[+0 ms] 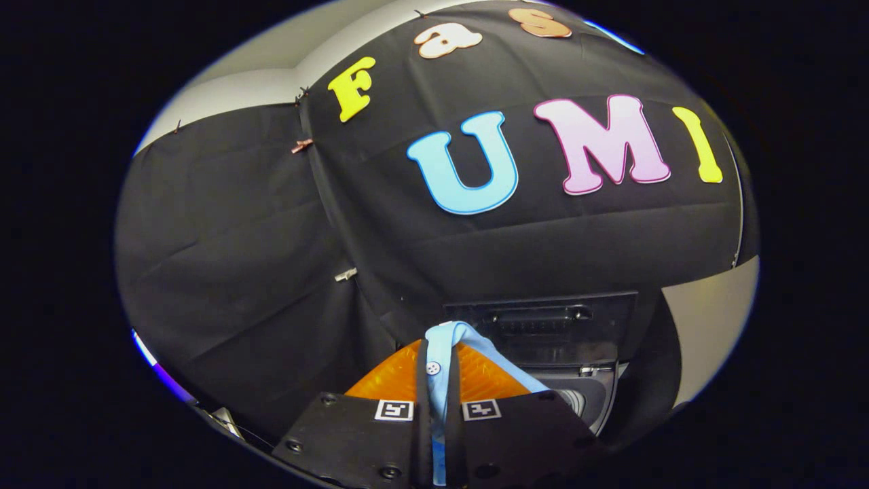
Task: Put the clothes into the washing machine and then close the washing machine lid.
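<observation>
A handheld gripper (438, 380) points forward with its two orange fingers (390, 380) drawn close together, pinching a fold of light blue clothing (442, 353) between them. The cloth rises in a narrow strip from between the black finger mounts, bunches in a small hump at the fingertips, and trails off to the right over the right finger. A white button (432, 368) sits on the strip, near the inner edge of the left finger. Each finger mount carries a small black-and-white square marker (394, 409) at its front edge. Just beyond the fingertips and slightly to the right stands a dark washing machine (597, 401), with its lid (543, 322) raised upright behind the opening; a long recessed handle runs across the lid. Part of the machine's rounded opening shows to the right of the fingers, below the lid. The garment hangs in the air, held above and in front of that opening. Black cloth (237, 238) forms the wall behind everything.
</observation>
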`<state>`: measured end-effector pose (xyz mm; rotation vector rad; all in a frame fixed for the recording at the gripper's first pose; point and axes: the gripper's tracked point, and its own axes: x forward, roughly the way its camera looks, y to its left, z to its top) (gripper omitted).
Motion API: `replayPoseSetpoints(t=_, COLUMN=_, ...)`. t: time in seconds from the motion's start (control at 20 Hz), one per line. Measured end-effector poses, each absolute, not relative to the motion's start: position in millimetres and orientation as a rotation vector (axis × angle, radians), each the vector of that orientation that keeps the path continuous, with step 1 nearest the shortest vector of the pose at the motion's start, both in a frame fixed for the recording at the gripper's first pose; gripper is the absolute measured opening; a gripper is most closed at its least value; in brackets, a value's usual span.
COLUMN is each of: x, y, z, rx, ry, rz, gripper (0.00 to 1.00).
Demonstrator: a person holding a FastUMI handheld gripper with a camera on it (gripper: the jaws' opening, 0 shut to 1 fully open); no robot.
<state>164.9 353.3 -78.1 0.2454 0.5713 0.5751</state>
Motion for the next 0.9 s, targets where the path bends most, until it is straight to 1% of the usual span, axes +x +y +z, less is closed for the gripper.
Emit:
replayPoseSetpoints(t=0.15, x=170, y=356, z=-113, rx=0.175, ry=0.573, rz=0.546, gripper=0.12)
replayPoseSetpoints(t=0.4, x=196, y=337, z=-178, rx=0.087, ry=0.564, rz=0.417, gripper=0.12)
replayPoseSetpoints(t=0.55, x=205, y=331, z=-232, rx=0.075, ry=0.633, rz=0.358, gripper=0.12)
replayPoseSetpoints(t=0.7, x=216, y=316, z=-289, rx=0.068, ry=0.717, rz=0.261, gripper=0.12)
replayPoseSetpoints(t=0.8, x=217, y=310, z=-312, rx=0.1, ry=0.774, rz=0.233, gripper=0.15)
replayPoseSetpoints(t=0.9, x=216, y=295, z=-337, rx=0.089, ry=0.828, rz=0.168, gripper=0.49)
